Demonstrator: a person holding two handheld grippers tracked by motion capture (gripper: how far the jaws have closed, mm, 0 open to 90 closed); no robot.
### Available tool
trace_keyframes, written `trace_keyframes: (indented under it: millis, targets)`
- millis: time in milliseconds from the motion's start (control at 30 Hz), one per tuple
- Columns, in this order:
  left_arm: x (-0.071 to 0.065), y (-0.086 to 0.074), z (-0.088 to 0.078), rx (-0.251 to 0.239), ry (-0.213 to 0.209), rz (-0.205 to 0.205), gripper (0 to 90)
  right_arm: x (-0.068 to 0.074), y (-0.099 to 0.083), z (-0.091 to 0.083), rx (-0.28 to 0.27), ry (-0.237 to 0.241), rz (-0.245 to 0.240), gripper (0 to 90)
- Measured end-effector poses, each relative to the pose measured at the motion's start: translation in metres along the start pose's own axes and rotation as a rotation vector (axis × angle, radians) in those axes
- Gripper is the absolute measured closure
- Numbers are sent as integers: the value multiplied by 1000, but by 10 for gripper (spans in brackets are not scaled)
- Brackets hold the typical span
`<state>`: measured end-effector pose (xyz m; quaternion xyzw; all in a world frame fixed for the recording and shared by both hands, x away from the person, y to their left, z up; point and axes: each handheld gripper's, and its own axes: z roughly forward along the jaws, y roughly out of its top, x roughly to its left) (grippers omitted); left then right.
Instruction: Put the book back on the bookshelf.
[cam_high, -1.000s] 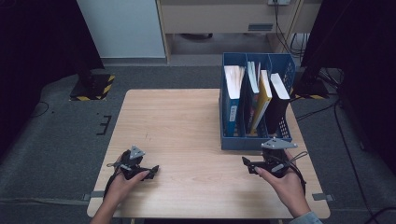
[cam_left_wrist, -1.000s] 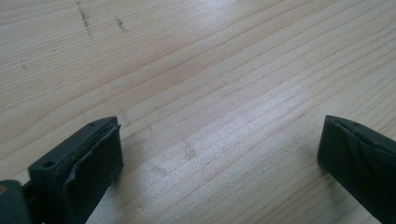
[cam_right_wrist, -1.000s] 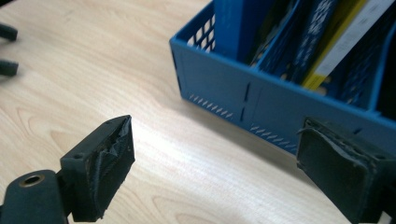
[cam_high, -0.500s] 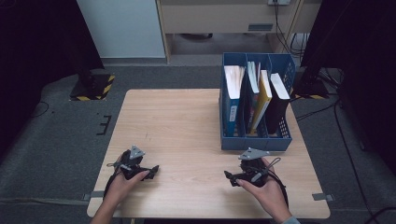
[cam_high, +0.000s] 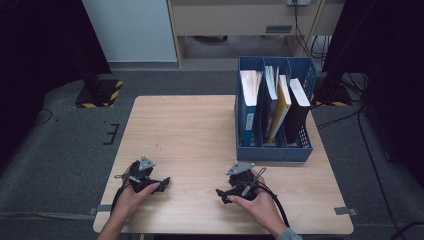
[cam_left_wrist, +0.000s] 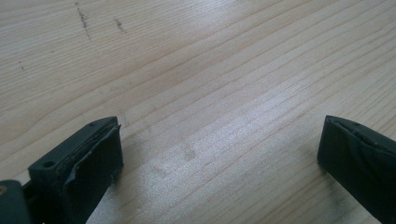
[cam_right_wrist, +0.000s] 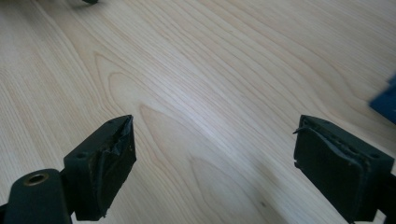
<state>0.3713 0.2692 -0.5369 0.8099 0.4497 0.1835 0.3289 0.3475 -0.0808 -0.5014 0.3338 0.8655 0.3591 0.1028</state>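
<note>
High view: both hands rest low at the near edge of the table (cam_high: 200, 125), left gripper (cam_high: 162, 182) and right gripper (cam_high: 222, 192) empty, the blue file rack (cam_high: 272, 150) of books just beyond the right hand. Left gripper view: jaws spread wide over bare wood, nothing between them. Right gripper view: jaws wide too, a blue corner of the rack (cam_right_wrist: 385, 100) at the edge. Risk, I'd say: a careless swing rightward clips that rack and shoves it.
</note>
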Motion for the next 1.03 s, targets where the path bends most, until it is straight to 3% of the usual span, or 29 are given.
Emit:
trace_keyframes:
  millis: [133,300,367,467,600,733,1033]
  targets:
    - [0,0,0,0,0,0,0,8,8,19,23,18,-27,122]
    - [0,0,0,1,-1,0,0,9,14,39,32,4,-24,121]
    - [0,0,0,1,-1,1,0,8,15,42,36,-3,-19,121]
    - [0,0,0,1,-2,2,0,2,15,52,36,-22,26,122]
    - [0,0,0,0,-4,3,0,-2,14,55,2,-53,37,165]
    - [0,0,0,0,-4,3,0,0,8,59,-52,-111,35,109]
    - [1,1,1,0,-9,7,0,0,9,61,-42,-133,59,70]
